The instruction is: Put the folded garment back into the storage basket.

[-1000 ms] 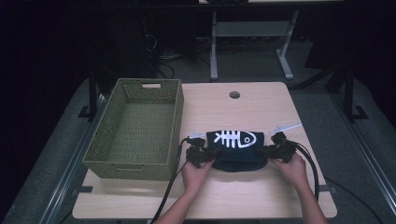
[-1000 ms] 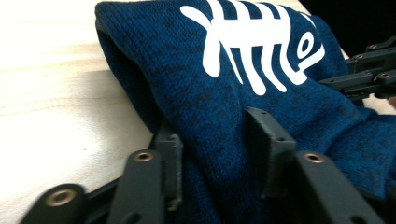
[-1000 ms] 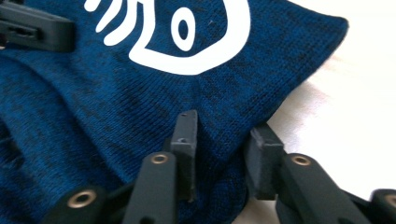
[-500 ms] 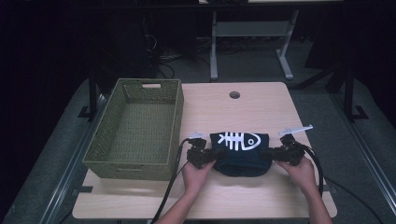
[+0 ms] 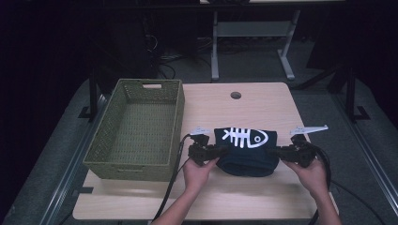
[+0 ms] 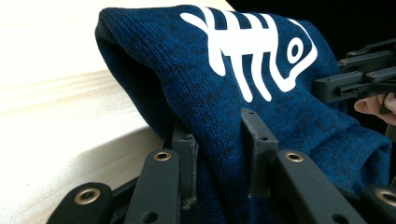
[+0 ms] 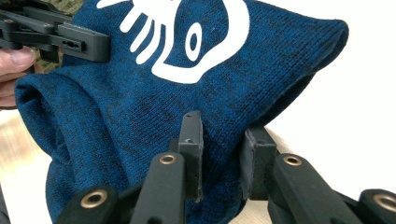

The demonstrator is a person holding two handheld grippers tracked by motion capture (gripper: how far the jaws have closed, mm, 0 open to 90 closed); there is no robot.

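A folded dark blue knit garment (image 5: 247,157) with a white fish-skeleton print hangs between my two grippers over the front of the wooden table (image 5: 244,108). My left gripper (image 5: 220,151) is shut on the garment's left end, and its jaws pinch the cloth (image 6: 224,70) in the left gripper view (image 6: 218,135). On the right end my right gripper (image 5: 274,152) is shut the same way, with blue knit (image 7: 140,107) squeezed between its jaws (image 7: 224,135). The garment sags a little in the middle.
A green woven basket (image 5: 174,117) stands on the left part of the table, its inside bare. A round cable hole (image 5: 235,95) sits near the table's far edge. Black cables trail from both grippers toward the front edge. Dark floor and a metal frame lie beyond.
Both grippers and the garment held between them have shifted a little to the right. The grip on each end is unchanged.
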